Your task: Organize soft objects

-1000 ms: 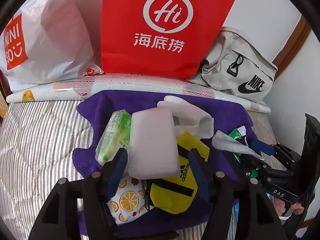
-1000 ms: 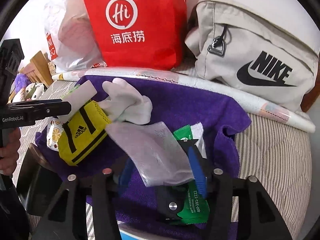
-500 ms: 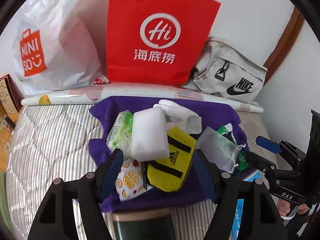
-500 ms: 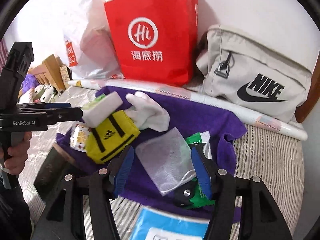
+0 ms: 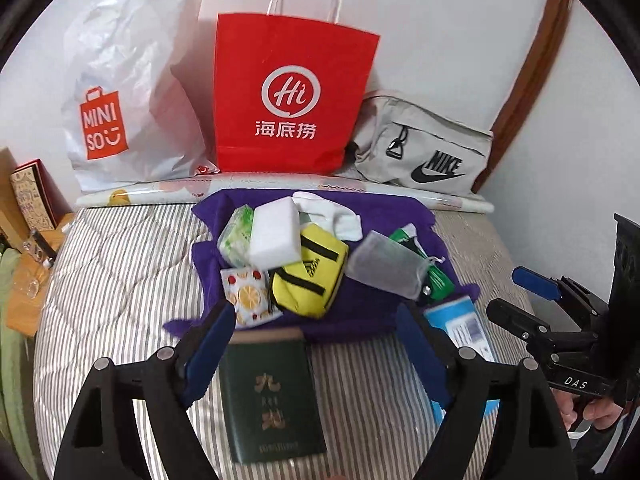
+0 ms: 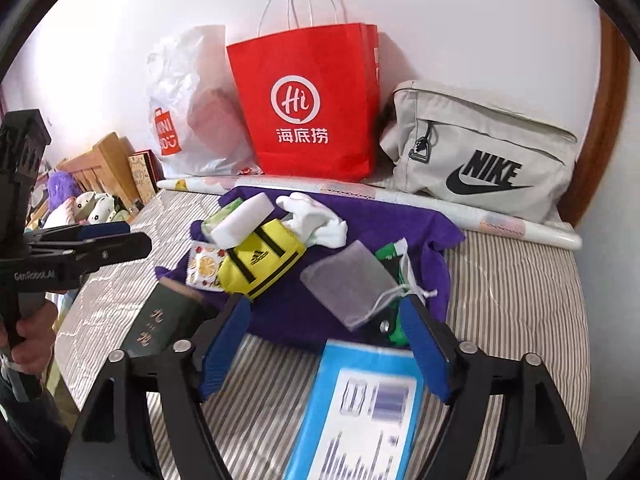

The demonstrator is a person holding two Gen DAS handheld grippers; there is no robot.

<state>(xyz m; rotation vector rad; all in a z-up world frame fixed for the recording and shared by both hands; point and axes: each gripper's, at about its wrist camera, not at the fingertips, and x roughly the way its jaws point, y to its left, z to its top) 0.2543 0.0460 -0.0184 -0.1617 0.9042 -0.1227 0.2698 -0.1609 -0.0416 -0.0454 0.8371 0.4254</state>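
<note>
Both jaws spread wide, nothing held: left gripper (image 5: 312,344) over a green booklet (image 5: 272,396), right gripper (image 6: 324,340) over a blue packet (image 6: 360,412), both on the striped bed (image 5: 120,272). Soft stuff is piled on the purple towel (image 6: 384,216) ahead: mesh pouch (image 6: 352,280), yellow bag (image 6: 260,260), white sponge (image 5: 276,232), white sock (image 6: 316,220), tissue pack (image 5: 248,296). All likely light, squashy. Pouch limp and slippery, pinch near the drawstring; sponge by its long sides
</note>
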